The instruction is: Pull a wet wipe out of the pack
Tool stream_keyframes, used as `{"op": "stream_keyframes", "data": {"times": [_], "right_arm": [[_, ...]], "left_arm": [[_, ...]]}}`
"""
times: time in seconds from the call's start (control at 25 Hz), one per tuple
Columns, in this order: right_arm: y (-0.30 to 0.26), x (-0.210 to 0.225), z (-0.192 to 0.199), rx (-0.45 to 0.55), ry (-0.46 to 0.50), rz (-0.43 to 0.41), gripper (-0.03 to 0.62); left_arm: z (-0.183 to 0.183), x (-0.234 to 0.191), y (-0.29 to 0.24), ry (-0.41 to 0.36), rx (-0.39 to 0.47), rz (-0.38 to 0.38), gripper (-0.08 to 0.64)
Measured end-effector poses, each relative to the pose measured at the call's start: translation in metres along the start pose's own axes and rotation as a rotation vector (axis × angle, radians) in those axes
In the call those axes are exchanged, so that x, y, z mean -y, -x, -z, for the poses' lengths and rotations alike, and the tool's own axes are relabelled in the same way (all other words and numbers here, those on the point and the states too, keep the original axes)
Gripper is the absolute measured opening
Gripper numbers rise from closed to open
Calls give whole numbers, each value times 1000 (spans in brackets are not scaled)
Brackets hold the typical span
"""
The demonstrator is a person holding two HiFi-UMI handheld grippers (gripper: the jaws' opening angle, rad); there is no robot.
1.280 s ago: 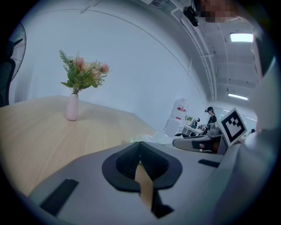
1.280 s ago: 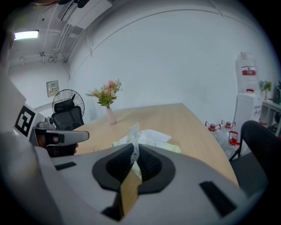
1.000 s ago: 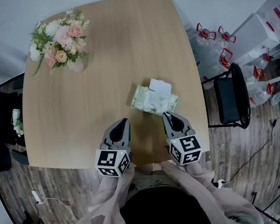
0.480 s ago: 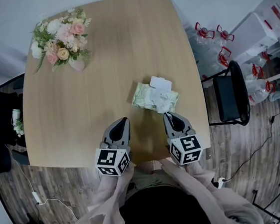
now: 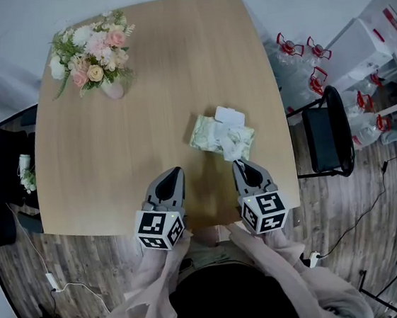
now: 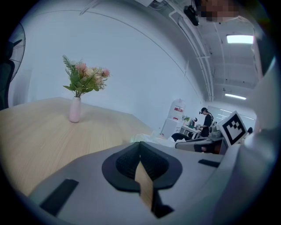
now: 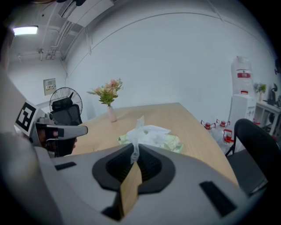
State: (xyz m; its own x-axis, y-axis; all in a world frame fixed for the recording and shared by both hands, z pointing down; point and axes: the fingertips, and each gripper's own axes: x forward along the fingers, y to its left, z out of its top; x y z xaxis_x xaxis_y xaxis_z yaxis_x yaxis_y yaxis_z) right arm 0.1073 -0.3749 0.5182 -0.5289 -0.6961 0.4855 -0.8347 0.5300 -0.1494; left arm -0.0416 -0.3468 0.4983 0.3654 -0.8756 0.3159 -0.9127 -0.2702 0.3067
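Near the table's (image 5: 141, 90) front edge, the right tool (image 7: 134, 151) has its jaws shut on the thin, twisted tip of a white wet wipe (image 7: 139, 132). The wipe rises from the pale green pack (image 5: 210, 135), which lies flat on the wood just ahead of that tool with its white lid flap (image 5: 229, 115) folded open. The left tool (image 6: 140, 149) hovers beside it, jaws together on nothing, and sits well apart from the pack.

Nothing pins the pack down, so a pull could drag or lift the whole pack toward the person instead of freeing the sheet. The grip is on a narrow strand only, so the damp sheet could slip out or tear. A second wipe could also trail out behind the first if they cling together.

The table is light wood with rounded corners and bare apart from the pack and a vase of pink and white flowers (image 5: 94, 59) at its far left corner. Around it lie a dark plank floor (image 5: 373, 192), a black chair (image 5: 328, 136) to the right, clear bottles with red handles (image 5: 302, 64), a cable (image 5: 63, 283) and plain white walls.
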Motion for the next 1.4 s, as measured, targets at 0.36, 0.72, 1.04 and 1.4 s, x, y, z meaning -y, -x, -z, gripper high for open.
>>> {"op": "stream_keyframes", "data": {"times": [0.36,0.72,1.04,1.4], "right_arm": [[8,-8,0,5,6,9,21],[15,-19,3,8,6,17,23],[23,-27,7,13,3,17,23],[35,-31,11,21,-14,21,23]], "left_arm": [[-3,1,10,-8,7,11,11],[0,0,25,-12,7,13,11],[6,-3,39,-10,1,7,11],[9,3,47,-17,2,26,11]]}}
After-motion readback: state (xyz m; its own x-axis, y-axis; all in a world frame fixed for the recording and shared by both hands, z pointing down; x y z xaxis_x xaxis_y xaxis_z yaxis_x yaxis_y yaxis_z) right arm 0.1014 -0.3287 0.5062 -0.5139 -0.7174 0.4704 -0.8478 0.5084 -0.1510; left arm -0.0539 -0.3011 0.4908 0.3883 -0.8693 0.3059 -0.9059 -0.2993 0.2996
